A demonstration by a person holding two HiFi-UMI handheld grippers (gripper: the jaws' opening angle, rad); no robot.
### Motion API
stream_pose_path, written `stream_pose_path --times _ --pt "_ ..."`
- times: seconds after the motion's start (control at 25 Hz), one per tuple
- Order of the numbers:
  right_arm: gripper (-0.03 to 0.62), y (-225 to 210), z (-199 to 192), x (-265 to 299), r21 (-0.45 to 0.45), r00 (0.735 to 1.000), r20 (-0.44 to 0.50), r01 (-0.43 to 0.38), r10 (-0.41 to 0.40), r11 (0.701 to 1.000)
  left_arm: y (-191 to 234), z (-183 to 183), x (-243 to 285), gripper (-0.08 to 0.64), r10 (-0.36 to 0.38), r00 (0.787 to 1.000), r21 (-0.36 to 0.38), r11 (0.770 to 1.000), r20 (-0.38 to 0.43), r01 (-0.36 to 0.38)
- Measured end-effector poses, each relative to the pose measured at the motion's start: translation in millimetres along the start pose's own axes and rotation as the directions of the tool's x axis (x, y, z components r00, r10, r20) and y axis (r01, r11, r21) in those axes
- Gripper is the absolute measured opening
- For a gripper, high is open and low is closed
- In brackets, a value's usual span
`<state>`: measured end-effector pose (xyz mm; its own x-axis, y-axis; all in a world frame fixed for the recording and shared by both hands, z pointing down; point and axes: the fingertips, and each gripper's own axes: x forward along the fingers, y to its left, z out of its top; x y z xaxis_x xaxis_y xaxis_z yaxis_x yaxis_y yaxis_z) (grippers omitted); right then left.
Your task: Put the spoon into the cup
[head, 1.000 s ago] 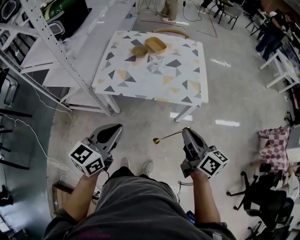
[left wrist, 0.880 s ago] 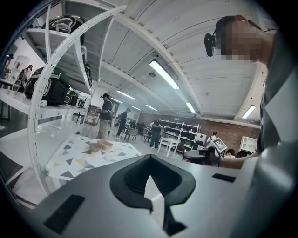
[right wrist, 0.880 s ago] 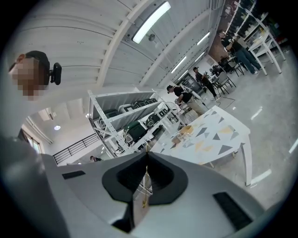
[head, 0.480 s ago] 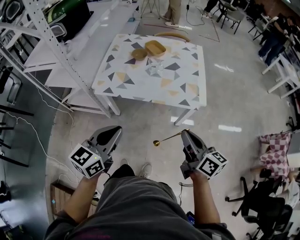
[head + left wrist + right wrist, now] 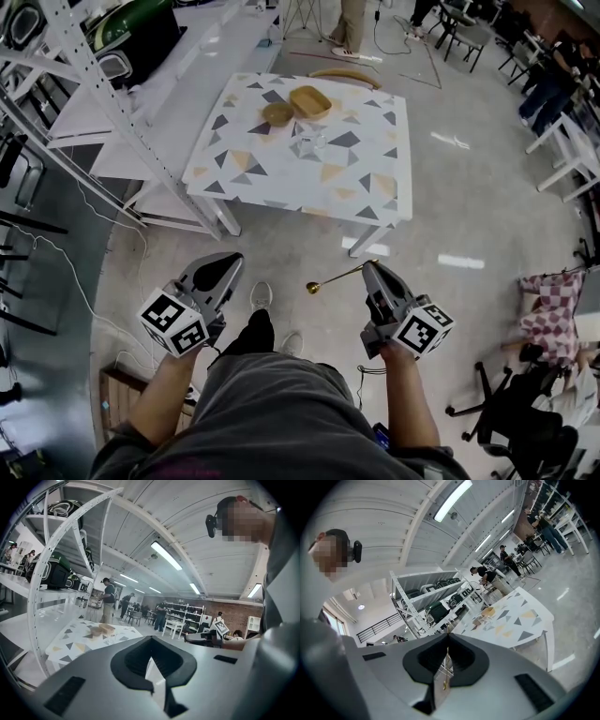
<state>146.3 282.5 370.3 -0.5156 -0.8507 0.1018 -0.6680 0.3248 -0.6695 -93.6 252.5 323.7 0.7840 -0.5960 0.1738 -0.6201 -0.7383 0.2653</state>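
A gold spoon (image 5: 337, 277) sticks out to the left from my right gripper (image 5: 373, 265), which is shut on its handle; the bowl end hangs over the floor. In the right gripper view the thin handle (image 5: 445, 672) runs between the closed jaws. My left gripper (image 5: 223, 267) is shut with nothing in it, held at waist height beside the right one. A clear glass cup (image 5: 309, 141) stands near the middle of the patterned table (image 5: 375, 192), well ahead of both grippers.
A wooden tray (image 5: 311, 101) and a small wooden bowl (image 5: 277, 113) sit on the table's far side. White metal shelving (image 5: 84, 103) lines the left. Chairs and people stand at the far right and back. Grey floor lies between me and the table.
The table has come slightly nearer in the head view and one foot has stepped forward. Both grippers keep their pose; the spoon stays held.
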Motion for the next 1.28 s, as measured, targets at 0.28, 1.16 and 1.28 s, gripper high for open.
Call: stream_pose_path --times 0.28,1.16,1.28 --pt "0.023 -13.4 10.3 16.5 -0.003 1.000 0.004 0.006 -0.006 1.000 14.9 2.7 19.5 0.015 -0.016 1.000 0.007 1.000 0.006 0.016" --pt "0.023 -61.7 40.8 151.9 0.026 0.997 -0.028 0.075 -0.074 0.997 147.7 23.4 109.2 0.015 -0.067 0.997 -0.053 0.996 -0.045 0.065" --pt "0.023 -66.8 47.4 171.5 0.032 0.996 -0.025 0.089 -0.088 0.996 169.0 31.0 122.3 0.015 -0.080 0.996 -0.053 0.996 -0.048 0.078"
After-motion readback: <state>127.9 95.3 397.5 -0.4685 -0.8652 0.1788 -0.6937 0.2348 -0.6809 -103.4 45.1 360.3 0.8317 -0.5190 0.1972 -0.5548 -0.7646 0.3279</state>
